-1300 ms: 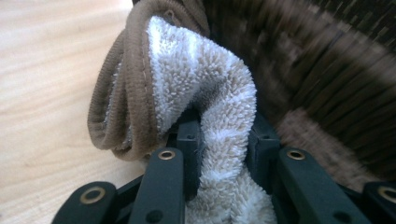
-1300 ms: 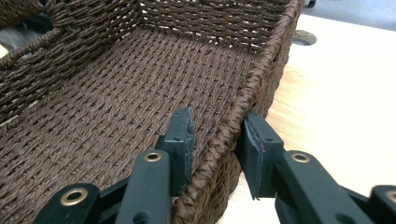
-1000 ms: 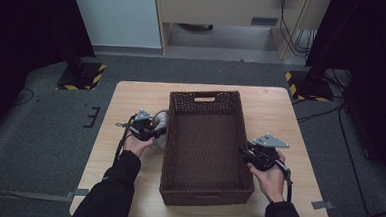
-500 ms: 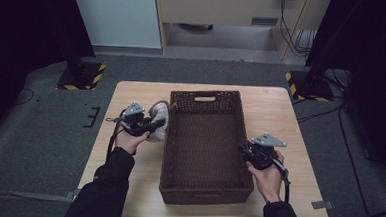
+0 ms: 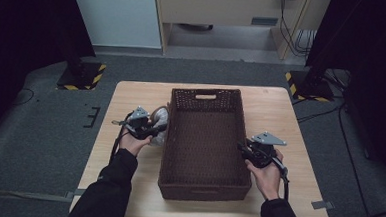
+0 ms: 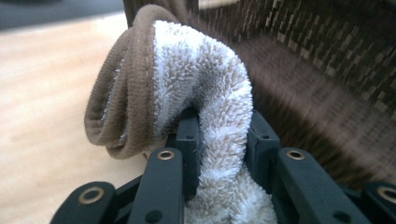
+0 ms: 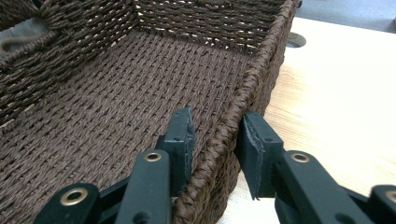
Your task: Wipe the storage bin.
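A dark brown wicker basket [image 5: 204,191] stands in the middle of the wooden table, with nothing inside it. Just outside its left wall, my left gripper [image 5: 155,131] is shut on a white terry towel [image 5: 159,118] with a brown hem. In the left gripper view the towel [image 6: 201,79] bulges up between the black pads of the left gripper [image 6: 219,133]. My right gripper [image 5: 241,148] straddles the basket's right rim [image 7: 261,60]. The right gripper [image 7: 215,128] has just eased its jaws a little wider, and both pads still sit against the rim between them.
Bare wooden tabletop [image 5: 286,113] lies right of the basket and along the far edge. A cable trails from each gripper back along the forearms. Beyond the table are grey carpet, two stand bases with yellow-black stripes [image 5: 82,77], and a cabinet.
My left gripper, with the towel in it, swung out to the left and then came back toward the basket's left wall. The right hand and the basket have stayed put.
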`<state>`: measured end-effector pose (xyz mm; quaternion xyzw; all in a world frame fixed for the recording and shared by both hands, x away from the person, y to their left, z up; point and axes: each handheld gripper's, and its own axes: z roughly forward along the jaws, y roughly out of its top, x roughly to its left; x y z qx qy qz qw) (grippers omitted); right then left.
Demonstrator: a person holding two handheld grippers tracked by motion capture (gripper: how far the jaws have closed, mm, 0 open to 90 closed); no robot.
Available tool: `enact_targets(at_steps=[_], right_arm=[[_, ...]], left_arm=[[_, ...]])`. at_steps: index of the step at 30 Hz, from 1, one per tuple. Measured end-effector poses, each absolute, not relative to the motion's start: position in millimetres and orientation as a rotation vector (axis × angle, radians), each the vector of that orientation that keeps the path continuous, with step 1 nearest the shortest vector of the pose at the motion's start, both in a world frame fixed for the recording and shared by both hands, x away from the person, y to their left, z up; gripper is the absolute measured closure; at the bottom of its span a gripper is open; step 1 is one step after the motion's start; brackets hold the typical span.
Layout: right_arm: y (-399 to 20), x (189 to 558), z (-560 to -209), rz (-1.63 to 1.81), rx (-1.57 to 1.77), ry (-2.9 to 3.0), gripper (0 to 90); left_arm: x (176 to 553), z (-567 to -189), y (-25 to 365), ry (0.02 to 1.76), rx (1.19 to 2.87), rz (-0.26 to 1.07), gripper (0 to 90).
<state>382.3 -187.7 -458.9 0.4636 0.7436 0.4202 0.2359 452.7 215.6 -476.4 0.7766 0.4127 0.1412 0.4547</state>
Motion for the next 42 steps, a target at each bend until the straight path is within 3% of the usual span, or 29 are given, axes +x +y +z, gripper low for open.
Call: enact_targets(at_steps=[6, 13, 21, 36, 42], right_arm=[[-189, 382, -459, 1.150, 1.250, 2.039, 60.2], [-194, 377, -449, 1.197, 1.193, 2.054, 52.4], [-204, 370, -449, 1.228, 1.170, 2.094, 53.4], [-203, 369, -454, 1.260, 1.168, 2.114, 56.0], [-201, 368, -456, 1.255, 1.167, 2.097, 55.8]], left_arm=[[452, -498, 209, 1.041, 1.976, 0.317, 70.3], [445, -477, 222, 1.032, 1.897, 0.328, 69.7], [438, -439, 227, 0.952, 1.839, 0.371, 69.5], [437, -486, 211, 0.978, 1.999, 0.343, 69.6], [435, -479, 216, 0.978, 1.977, 0.337, 69.5]])
